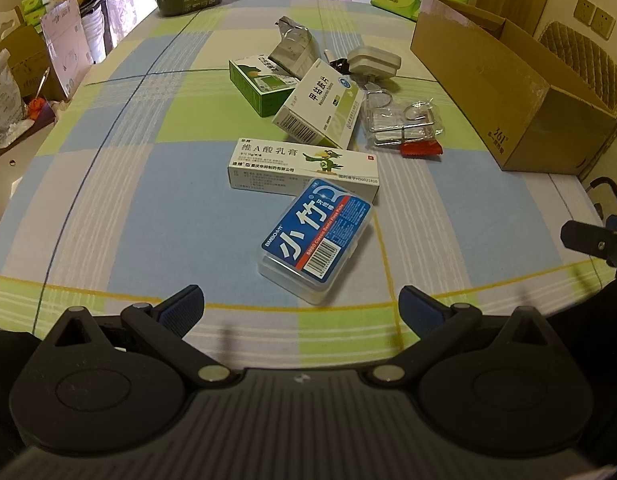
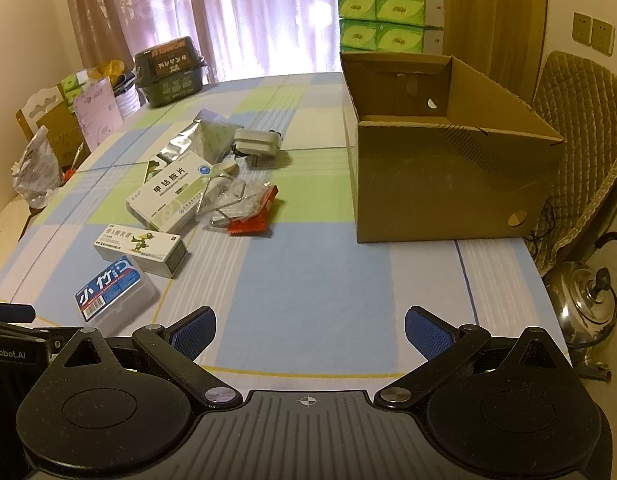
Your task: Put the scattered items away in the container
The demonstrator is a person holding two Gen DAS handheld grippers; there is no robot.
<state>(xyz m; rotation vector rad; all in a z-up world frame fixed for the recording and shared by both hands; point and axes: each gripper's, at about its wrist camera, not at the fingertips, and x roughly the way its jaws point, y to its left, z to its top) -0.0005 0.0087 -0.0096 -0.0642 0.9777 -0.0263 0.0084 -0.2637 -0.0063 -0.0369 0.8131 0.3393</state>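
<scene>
The open brown cardboard box [image 2: 448, 184] sits ahead and right of the right claw [image 2: 308, 334], apparently empty; nothing is packed yet. The blue-labelled clear plastic floss case [image 1: 316, 240] lies just ahead of the left claw [image 1: 300, 306]; both claws gape wide, holding nothing; next, likely closing on that case.

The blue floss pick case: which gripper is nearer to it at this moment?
Left. The left gripper is open, with the blue floss pick case lying just ahead between its fingers. The right gripper, also open, sits off to the case's right over bare tablecloth.
</scene>
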